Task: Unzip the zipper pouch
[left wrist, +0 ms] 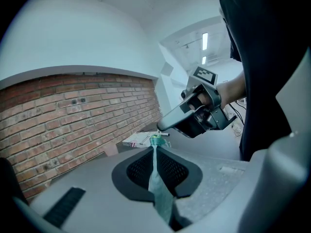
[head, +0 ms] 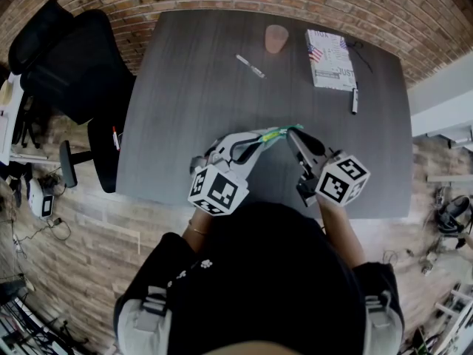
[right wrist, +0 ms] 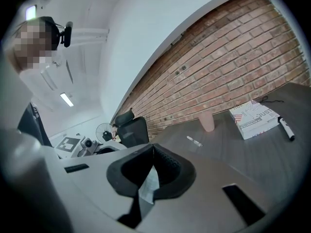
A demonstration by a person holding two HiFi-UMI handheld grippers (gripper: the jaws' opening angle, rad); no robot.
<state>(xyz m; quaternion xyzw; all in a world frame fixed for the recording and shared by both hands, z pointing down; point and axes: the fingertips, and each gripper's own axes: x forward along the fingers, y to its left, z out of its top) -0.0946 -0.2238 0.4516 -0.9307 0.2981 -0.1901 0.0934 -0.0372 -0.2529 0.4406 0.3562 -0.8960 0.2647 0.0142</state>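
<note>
The teal zipper pouch (head: 281,132) hangs in the air between the two grippers, above the near part of the dark table (head: 192,102). My left gripper (head: 274,137) is shut on it: in the left gripper view the teal fabric (left wrist: 156,178) runs pinched between the black pads (left wrist: 138,171). My right gripper (head: 291,133) comes in from the right and is shut too. A thin pale strip of the pouch (right wrist: 148,183) is caught between its pads; whether that is the zipper pull I cannot tell. The right gripper's tip (left wrist: 163,126) sits at the pouch's far end.
On the far side of the table lie a white pen (head: 250,66), a pink cup (head: 277,38), a printed book (head: 330,59) and a black marker (head: 355,100). A black office chair (head: 66,58) stands to the left of the table. A brick wall (right wrist: 218,67) lies behind.
</note>
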